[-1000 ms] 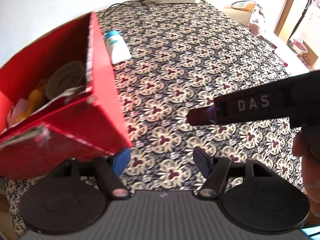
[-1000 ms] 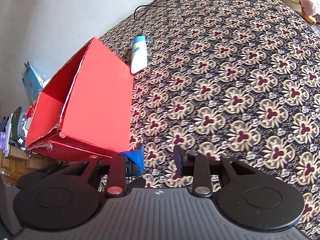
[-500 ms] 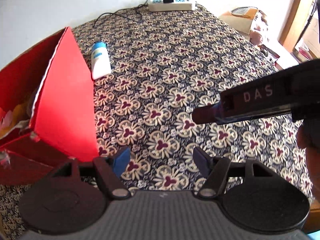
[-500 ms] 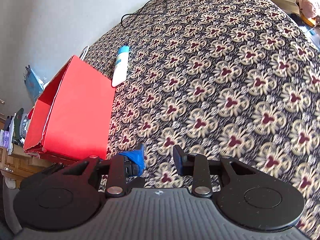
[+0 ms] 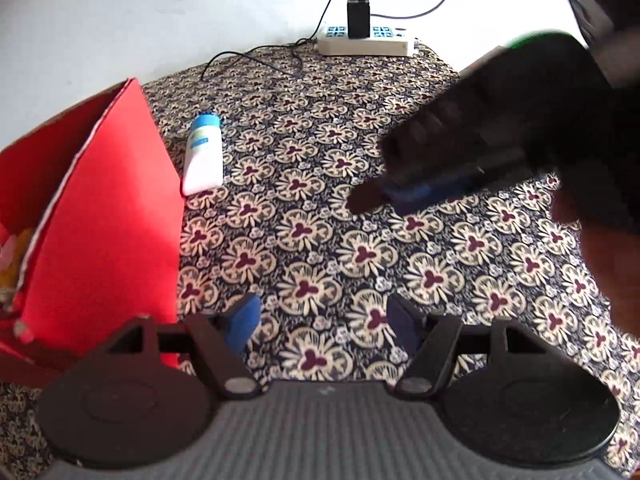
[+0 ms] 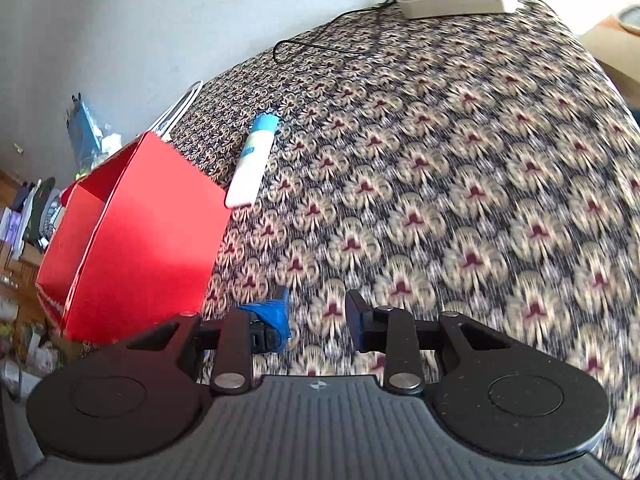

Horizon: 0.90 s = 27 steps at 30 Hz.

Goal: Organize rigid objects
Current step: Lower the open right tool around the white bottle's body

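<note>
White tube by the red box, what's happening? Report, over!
Both tools empty, right tool closing, left tool open. White tube lies on the cloth beside the red box. Path clear.

A table under a dark cloth with a cream and maroon flower pattern carries a red box at its left edge, a white tube with a blue cap lying just beside the box, and a white power strip at the far edge.
</note>
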Each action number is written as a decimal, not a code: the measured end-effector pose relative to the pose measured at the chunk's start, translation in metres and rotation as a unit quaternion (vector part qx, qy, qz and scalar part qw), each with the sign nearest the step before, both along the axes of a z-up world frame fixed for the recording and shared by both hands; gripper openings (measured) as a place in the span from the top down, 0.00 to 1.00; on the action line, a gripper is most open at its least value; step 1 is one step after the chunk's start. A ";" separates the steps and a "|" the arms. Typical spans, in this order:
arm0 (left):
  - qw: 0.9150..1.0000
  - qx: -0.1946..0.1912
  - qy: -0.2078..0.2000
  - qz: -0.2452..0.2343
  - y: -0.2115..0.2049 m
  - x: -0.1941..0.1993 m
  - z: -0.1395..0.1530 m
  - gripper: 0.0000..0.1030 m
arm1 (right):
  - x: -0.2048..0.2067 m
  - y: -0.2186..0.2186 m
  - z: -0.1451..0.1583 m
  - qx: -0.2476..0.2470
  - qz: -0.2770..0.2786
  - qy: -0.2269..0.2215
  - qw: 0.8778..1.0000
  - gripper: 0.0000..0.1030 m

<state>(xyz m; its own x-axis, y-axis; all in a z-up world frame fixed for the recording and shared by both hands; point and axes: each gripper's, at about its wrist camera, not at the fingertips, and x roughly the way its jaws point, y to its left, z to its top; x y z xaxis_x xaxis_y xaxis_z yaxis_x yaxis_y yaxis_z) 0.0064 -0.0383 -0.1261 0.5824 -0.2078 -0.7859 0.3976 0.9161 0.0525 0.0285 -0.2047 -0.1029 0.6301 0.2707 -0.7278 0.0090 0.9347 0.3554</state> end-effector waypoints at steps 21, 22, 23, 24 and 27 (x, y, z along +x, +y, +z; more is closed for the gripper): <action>0.999 -0.049 -0.008 -0.011 0.012 0.030 -0.020 0.33 | 0.184 0.083 0.008 -0.073 0.051 -0.026 0.996 0.87; 0.999 -0.049 -0.008 -0.013 0.012 0.029 -0.020 0.33 | 0.191 0.086 0.007 -0.077 0.048 -0.029 0.995 0.87; 0.999 -0.048 -0.008 -0.015 0.013 0.030 -0.020 0.33 | 0.197 0.089 0.005 -0.082 0.046 -0.032 0.995 0.87; 0.999 -0.048 -0.008 -0.016 0.014 0.030 -0.020 0.33 | 0.203 0.091 0.004 -0.084 0.044 -0.034 0.995 0.87; 0.999 -0.050 -0.005 -0.017 0.017 0.030 -0.019 0.33 | 0.215 0.098 -0.001 -0.091 0.044 -0.045 0.994 0.87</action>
